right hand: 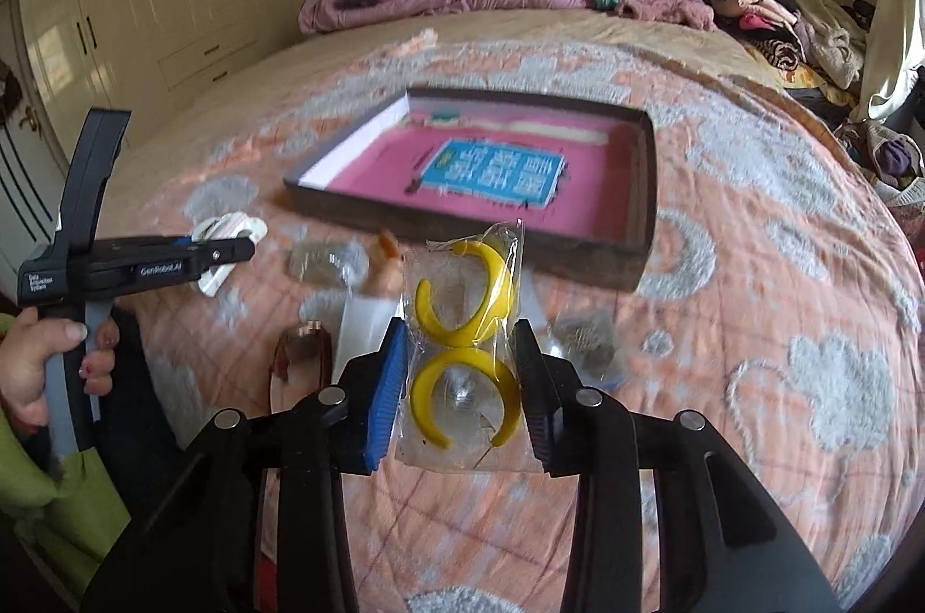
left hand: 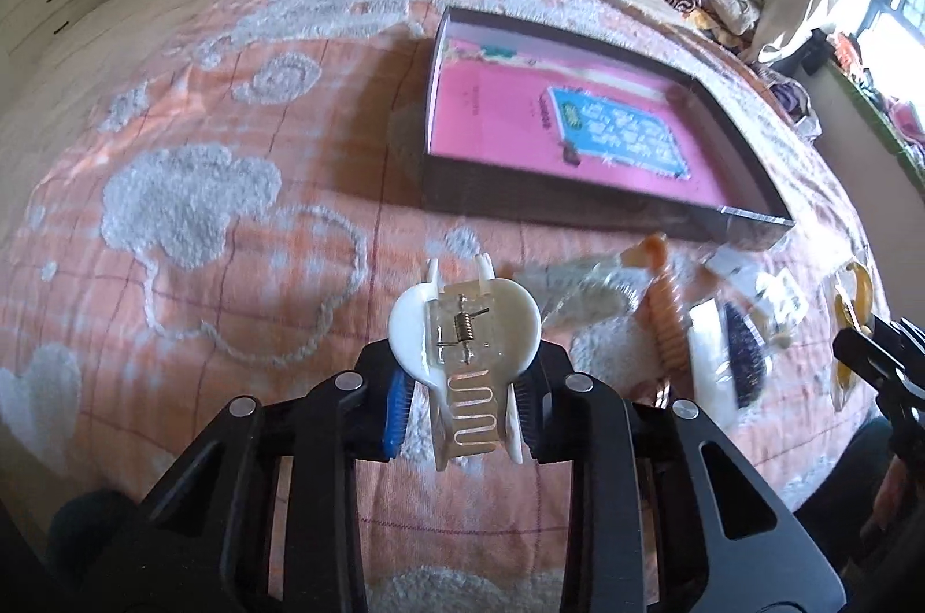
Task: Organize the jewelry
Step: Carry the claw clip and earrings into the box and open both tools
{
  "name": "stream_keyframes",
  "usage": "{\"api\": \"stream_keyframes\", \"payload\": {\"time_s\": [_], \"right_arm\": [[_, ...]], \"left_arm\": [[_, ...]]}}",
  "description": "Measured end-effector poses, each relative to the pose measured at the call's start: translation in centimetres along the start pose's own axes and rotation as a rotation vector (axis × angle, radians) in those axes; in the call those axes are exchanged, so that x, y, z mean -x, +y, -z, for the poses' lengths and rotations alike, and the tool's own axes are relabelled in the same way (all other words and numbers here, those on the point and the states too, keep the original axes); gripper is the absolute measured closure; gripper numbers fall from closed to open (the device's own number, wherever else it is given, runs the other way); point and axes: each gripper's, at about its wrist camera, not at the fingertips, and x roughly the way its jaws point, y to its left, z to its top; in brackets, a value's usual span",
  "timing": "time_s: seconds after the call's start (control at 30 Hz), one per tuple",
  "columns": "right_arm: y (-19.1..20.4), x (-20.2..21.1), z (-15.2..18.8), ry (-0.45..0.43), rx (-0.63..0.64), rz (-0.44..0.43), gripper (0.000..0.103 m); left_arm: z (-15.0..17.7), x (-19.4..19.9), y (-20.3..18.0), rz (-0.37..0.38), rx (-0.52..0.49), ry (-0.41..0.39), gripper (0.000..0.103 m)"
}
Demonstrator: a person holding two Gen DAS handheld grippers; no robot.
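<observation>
Bed (right hand: 751, 266), peach tufted spread: bears all items.

Tray (right hand: 642, 185), shallow dark box with pink printed lining, empty, lying beyond both grippers; the likely destination.

Loose pile (left hand: 682, 306) between the grippers: small packets, an orange clip, a brush-like piece, blurred.

Hair claw (left hand: 462, 341), white plastic with a bare steel spring. Left gripper (left hand: 462, 410) is clamped narrowly across its lower body, clear of the bedspread. Judged light, stiff, slick; teeth could snap, so hold the body (never the spring).

Earring packet (right hand: 462, 353), two yellow hoops in a clear sleeve. Right gripper (right hand: 457, 387) is pinched on its sides, raised off the spread. Judged featherweight; film crinkly and slippery, so grip across a hoop.
</observation>
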Motion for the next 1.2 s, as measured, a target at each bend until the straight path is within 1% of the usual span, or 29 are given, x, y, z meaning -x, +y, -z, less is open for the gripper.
{"api": "stream_keyframes", "payload": {"time_s": [0.17,0.37,0.6,0.7,0.87,1.0,1.2], "right_arm": [[-0.8,0.5,-2.0,-0.044,-0.015,-0.007,0.070],[-1.8,0.1,-3.9,-0.076,-0.030,-0.004,0.071],[-3.5,-1.1,-6.2,-0.089,-0.070,0.008,0.071],[-4.4,-1.9,-7.4,-0.093,-0.079,0.018,0.071],[-6.2,-4.2,-8.7,-0.065,-0.117,0.044,0.071],[-7.2,-6.6,-9.3,-0.032,-0.129,0.059,0.071],[-8.2,-11.4,-9.2,0.067,-0.141,0.091,0.071]], "left_arm": [[-2.0,0.6,-0.3,0.010,-0.008,-0.019,0.081],[-4.6,0.3,-0.4,0.009,-0.018,-0.034,0.081],[-8.1,-0.9,-1.2,0.028,-0.030,-0.061,0.081],[-9.1,-1.6,-1.7,0.038,-0.035,-0.065,0.081],[-10.8,-3.5,-3.0,0.055,-0.056,-0.060,0.081],[-11.5,-6.0,-3.8,0.037,-0.076,-0.030,0.081],[-11.7,-9.2,-3.6,0.022,-0.083,0.025,0.081]]}}
